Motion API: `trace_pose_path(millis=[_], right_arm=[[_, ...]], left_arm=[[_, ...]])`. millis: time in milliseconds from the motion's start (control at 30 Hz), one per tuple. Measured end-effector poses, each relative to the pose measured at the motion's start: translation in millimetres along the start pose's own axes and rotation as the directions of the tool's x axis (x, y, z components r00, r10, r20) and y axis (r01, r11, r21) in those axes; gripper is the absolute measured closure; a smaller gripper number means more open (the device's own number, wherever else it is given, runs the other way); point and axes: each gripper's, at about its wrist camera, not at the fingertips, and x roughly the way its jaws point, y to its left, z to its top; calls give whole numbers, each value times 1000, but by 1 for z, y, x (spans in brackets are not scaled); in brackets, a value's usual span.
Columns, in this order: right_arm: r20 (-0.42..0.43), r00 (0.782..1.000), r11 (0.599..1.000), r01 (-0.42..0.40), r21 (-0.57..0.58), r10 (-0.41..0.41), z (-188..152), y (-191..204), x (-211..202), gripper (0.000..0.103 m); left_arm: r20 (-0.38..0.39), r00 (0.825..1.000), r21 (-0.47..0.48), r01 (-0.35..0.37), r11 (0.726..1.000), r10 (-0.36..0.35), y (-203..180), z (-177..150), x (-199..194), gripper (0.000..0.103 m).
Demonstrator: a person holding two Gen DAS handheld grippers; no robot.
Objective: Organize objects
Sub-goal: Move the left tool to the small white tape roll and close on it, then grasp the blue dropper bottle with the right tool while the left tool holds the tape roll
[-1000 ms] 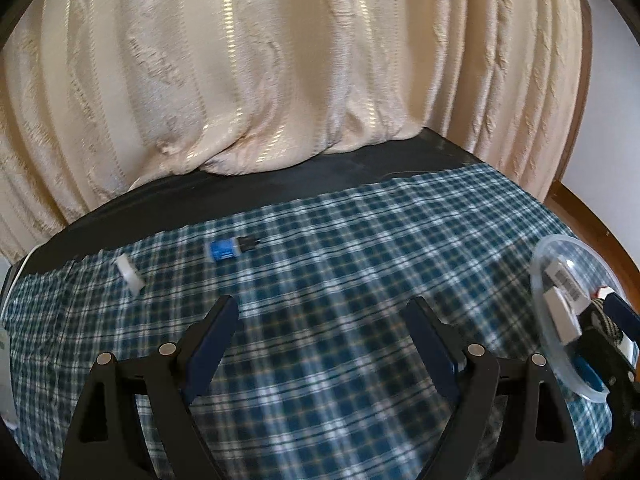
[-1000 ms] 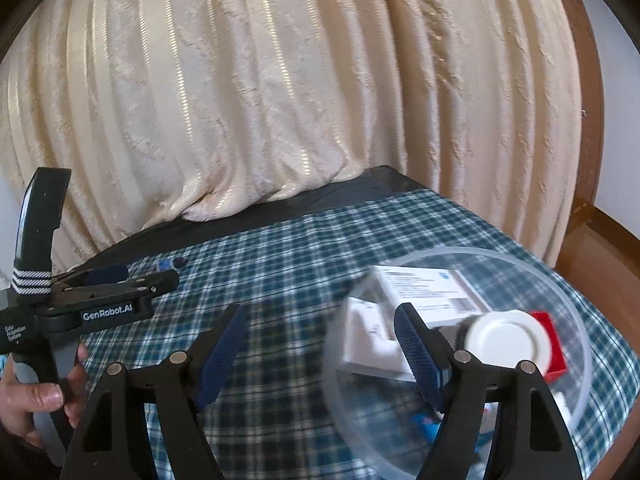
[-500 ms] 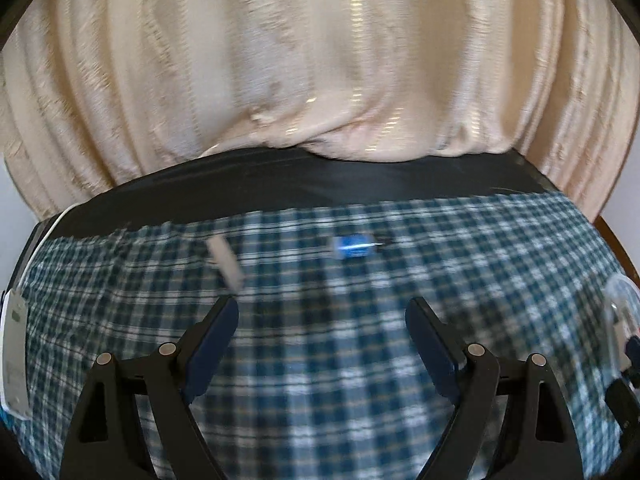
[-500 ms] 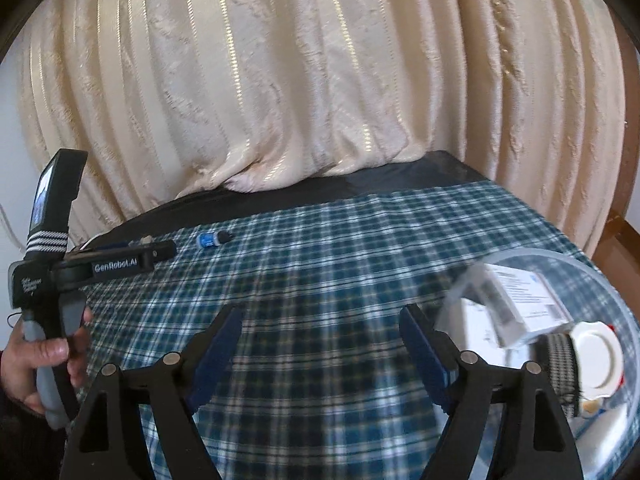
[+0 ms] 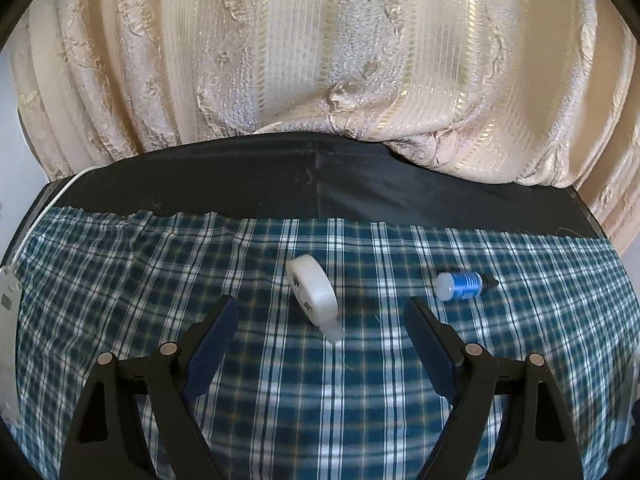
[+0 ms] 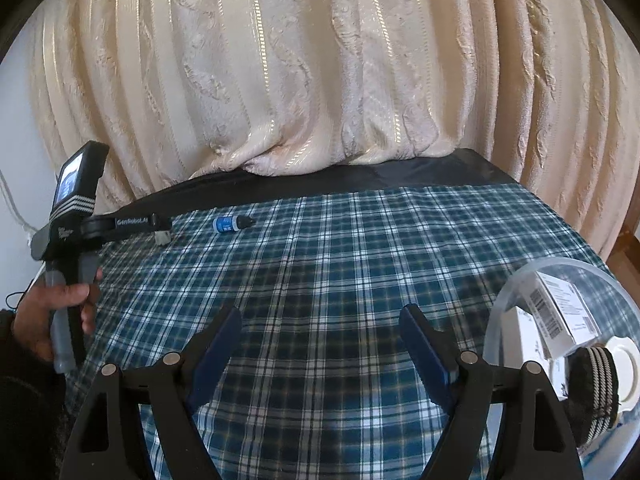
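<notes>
Nearest you, the left gripper (image 5: 320,316) points down at the plaid cloth (image 5: 280,400) w/ jaws wide but closing; nothing's gripped. Its blue pads (image 5: 216,344) sit either side of open cloth, not touching anything. Just past the fingertips, roughly centred btwn them, lies a white tape dispenser (image 5: 312,290), long axis running diagonally, its clear tip nearest you. It's flat on the cloth, apart from both pads. Right of it, a bit further off, a small blue dropper bottle (image 5: 460,285) lies on its side, dark cap pointing right. Beyond both, the cloth ends at a dark table strip (image 5: 320,184), then the cream curtain (image 5: 320,60).

Your right gripper (image 6: 320,326) is also spread wide and empty, only plaid under it. At its right side, close by, sits a clear round bowl (image 6: 504,300) holding a white box w/ barcode (image 6: 560,308), a white lid (image 6: 624,364), and a dark striped roll (image 6: 596,384); other contents too hidden to tell. From this view your left hand (image 6: 52,312) shows at far left, wrapped round the left tool's handle, dark sleeve below. That tool's fingers reach toward the far left of the cloth, w/ the blue bottle just right of them, near the cloth's far edge. The tape dispenser is mostly hidden behind them here.
</notes>
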Motion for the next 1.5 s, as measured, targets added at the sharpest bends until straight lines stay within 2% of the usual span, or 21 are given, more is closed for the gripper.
trace_pose_path(millis=[233,367,500,700,900,1100,1233,1367,1500], right_arm=[[-27,999,1000,-19,-25,19,3,10,7,19],[-34,999,998,-17,-56,15,5,18,10,19],[-47,999,997,-28,-67,25,8,25,17,19],[-76,996,997,-41,-57,37,20,33,38,19],[-82,996,992,-52,-114,43,35,57,69,19],[-131,989,987,-85,-140,67,52,79,115,19],[-169,981,986,-117,-122,96,63,88,143,19],[-180,982,991,-78,-111,57,76,94,170,19],[-204,976,994,-88,-71,72,86,96,187,19]], left_arm=[[-28,1000,-10,10,1000,-10,2,10,19,49],[-49,999,-35,17,999,-19,9,10,30,76],[-51,997,-71,51,996,-54,20,7,34,90],[-24,995,-93,94,991,-97,30,6,25,91],[17,994,-114,106,988,-104,39,12,11,91],[49,994,-120,107,987,-102,44,17,1,91],[60,994,-113,96,989,-90,43,18,-2,91],[67,994,-113,97,989,-90,43,18,-4,91],[64,993,-119,102,988,-94,44,19,-4,91]])
